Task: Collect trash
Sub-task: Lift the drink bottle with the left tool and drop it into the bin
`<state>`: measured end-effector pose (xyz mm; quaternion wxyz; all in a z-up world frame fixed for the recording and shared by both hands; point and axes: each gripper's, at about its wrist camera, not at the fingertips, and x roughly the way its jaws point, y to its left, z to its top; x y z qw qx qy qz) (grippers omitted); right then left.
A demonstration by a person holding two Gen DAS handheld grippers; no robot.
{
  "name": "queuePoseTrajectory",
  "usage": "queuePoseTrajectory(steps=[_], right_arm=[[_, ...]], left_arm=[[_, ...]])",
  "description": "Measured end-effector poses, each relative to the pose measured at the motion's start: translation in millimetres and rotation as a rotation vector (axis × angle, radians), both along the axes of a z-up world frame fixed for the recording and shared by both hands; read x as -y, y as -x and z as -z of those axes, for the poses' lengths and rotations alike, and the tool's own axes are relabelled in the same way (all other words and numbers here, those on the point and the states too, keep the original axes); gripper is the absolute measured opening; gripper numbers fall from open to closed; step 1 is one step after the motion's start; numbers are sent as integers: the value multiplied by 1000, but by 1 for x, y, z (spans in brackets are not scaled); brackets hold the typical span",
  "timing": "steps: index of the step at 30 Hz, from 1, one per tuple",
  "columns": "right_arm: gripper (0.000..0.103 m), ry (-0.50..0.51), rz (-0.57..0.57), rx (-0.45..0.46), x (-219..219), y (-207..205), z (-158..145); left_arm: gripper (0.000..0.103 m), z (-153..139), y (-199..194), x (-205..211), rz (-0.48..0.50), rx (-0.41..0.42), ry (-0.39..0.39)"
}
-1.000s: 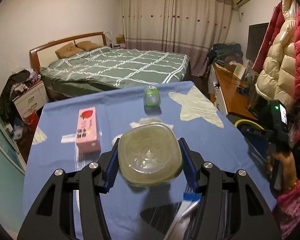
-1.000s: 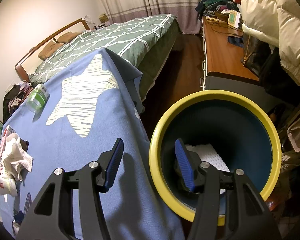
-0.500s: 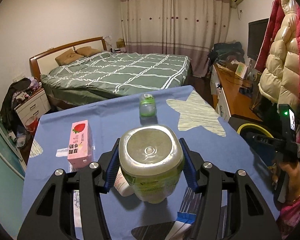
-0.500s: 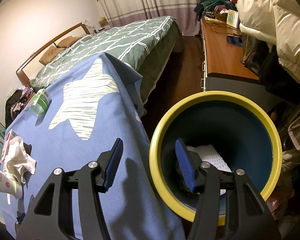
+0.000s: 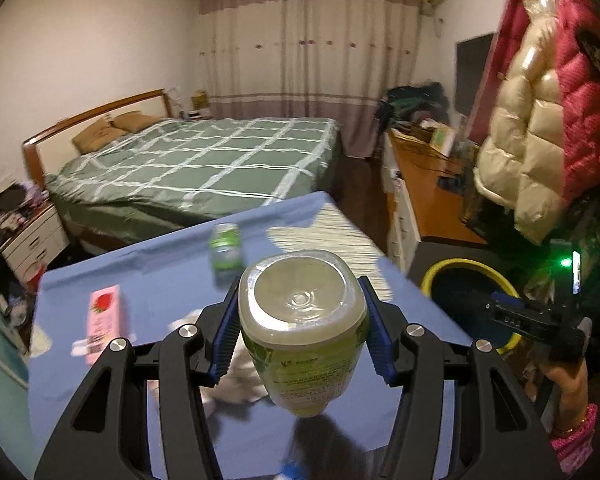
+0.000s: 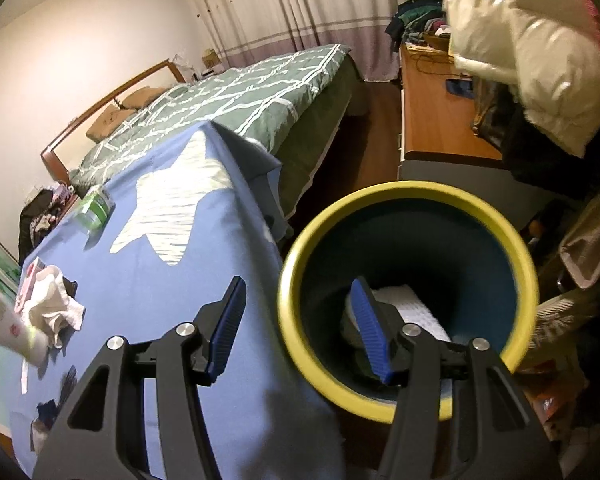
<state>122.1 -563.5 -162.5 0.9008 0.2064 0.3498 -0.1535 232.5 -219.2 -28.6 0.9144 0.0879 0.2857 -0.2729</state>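
We take the blue star-patterned cloth-covered desk (image 6: 180, 264) as landmark. On it lie a small green bottle (image 5: 225, 251) toward the far edge, a pink strawberry milk carton (image 5: 104, 318) at its left, and a crumpled white tissue (image 6: 54, 306). Just off its right edge stands the round yellow-rimmed bin (image 6: 404, 292); beyond its far edge lies the green checked bed (image 5: 204, 160).

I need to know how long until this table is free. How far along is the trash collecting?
Done: something white already lies in the yellow-rimmed bin. In hand: the left gripper clamps a green-labelled plastic bottle; the right gripper is open, empty. Left on the table: small green bottle, pink carton, crumpled tissue.
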Motion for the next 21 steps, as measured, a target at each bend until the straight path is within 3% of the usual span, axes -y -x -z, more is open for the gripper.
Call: queuePoseTrajectory(steps=[6, 13, 21], right_arm=[[52, 56, 89, 50, 29, 51, -24], [55, 62, 164, 66, 60, 84, -30], [56, 39, 195, 46, 82, 104, -22]], left_arm=[[55, -7, 2, 71, 132, -15, 2], [55, -2, 9, 174, 272, -43, -9], [55, 36, 7, 271, 329, -72, -68]])
